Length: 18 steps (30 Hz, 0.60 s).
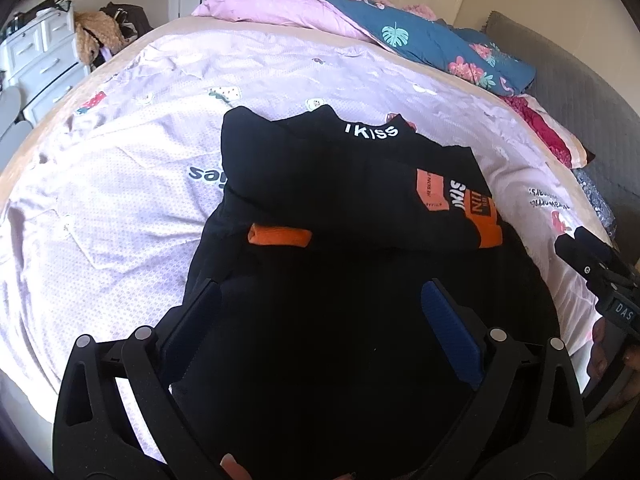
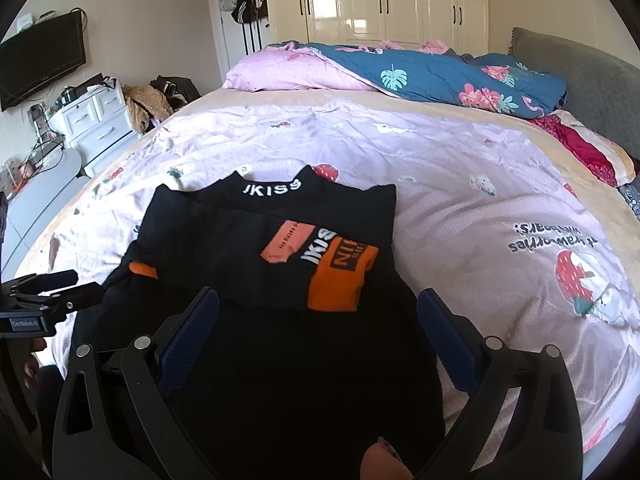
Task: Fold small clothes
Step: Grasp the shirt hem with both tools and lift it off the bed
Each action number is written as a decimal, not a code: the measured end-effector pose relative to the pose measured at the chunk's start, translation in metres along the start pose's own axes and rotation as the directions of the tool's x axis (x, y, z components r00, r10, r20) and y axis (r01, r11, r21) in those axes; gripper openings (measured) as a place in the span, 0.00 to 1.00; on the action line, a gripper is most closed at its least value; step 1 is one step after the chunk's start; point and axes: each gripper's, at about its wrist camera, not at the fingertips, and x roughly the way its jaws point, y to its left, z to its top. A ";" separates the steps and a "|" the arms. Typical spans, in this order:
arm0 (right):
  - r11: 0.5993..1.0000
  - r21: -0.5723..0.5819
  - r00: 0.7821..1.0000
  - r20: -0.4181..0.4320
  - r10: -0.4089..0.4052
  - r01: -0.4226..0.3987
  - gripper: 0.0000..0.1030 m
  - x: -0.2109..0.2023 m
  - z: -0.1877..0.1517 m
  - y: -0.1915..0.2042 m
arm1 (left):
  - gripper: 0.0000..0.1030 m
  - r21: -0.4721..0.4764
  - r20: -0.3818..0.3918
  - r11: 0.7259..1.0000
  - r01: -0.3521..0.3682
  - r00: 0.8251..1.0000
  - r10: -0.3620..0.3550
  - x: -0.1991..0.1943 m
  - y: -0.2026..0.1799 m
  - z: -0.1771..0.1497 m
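A black top (image 1: 320, 184) with orange patches and white "IKISS" lettering at the collar lies partly folded on the pink quilt (image 1: 120, 184). An orange cuff (image 1: 280, 237) shows on its left side. In the right wrist view the same black top (image 2: 248, 240) lies ahead, collar pointing away. My left gripper (image 1: 320, 308) hovers open over the near dark part of the top, nothing pinched. My right gripper (image 2: 320, 316) is open too, over the top's near hem. Each gripper appears in the other's view: the right gripper (image 1: 588, 252) at the right edge, the left gripper (image 2: 56, 286) at the left edge.
A pink pillow (image 2: 288, 72) and a blue floral duvet (image 2: 440, 76) are piled at the far side of the bed. A grey headboard (image 2: 580, 76) rises at right. White drawers (image 2: 96, 120) and heaped clothes stand left of the bed, wardrobes (image 2: 400, 0) behind.
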 end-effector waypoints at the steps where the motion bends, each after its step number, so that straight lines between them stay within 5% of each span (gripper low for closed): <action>1: 1.000 -0.001 1.000 -0.002 -0.001 0.001 0.96 0.000 -0.002 -0.001 | 0.91 -0.003 -0.002 1.000 -0.002 1.000 0.002 -0.001 0.002 -0.001; 18: 1.000 -0.024 0.999 -0.048 -0.008 0.006 0.96 -0.003 -0.023 -0.005 | 0.91 -0.028 -0.050 0.999 -0.045 0.998 0.043 -0.001 0.037 -0.026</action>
